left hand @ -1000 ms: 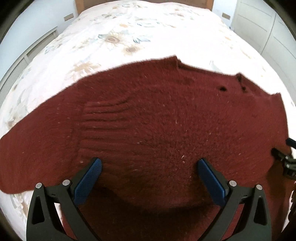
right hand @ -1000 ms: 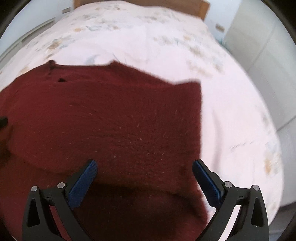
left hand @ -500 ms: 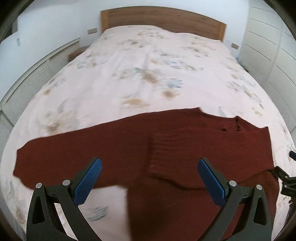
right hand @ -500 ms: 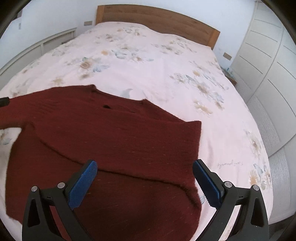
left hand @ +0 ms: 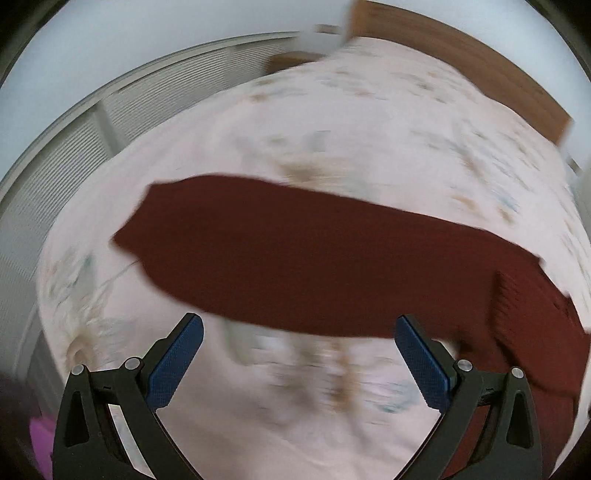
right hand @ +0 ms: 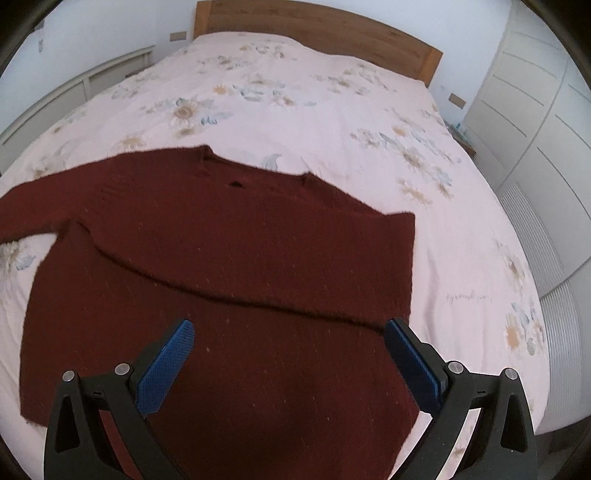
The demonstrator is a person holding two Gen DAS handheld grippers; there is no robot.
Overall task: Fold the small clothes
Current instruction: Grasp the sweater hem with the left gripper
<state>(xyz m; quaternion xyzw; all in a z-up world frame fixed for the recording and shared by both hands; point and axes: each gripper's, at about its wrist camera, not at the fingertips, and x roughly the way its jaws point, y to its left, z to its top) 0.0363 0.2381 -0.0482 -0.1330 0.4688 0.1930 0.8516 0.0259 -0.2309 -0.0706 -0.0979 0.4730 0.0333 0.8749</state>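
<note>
A dark red knitted sweater (right hand: 229, 258) lies flat on the bed. Its right sleeve is folded across the chest, and its left sleeve (left hand: 295, 254) stretches out to the left. My left gripper (left hand: 299, 362) is open and empty, above the bedspread just in front of that left sleeve. My right gripper (right hand: 288, 365) is open and empty, above the sweater's lower body. The left wrist view is blurred by motion.
The bed (right hand: 332, 110) has a pale floral cover and a wooden headboard (right hand: 314, 26). White wardrobes (right hand: 535, 122) stand to the right. A slatted white wall unit (left hand: 74, 147) runs along the left. Something purple (left hand: 40, 439) shows at the left wrist view's lower left edge.
Both grippers have pulled back from the sweater. The left one has swung left to face the outstretched sleeve. The right sleeve now lies folded over the chest.
</note>
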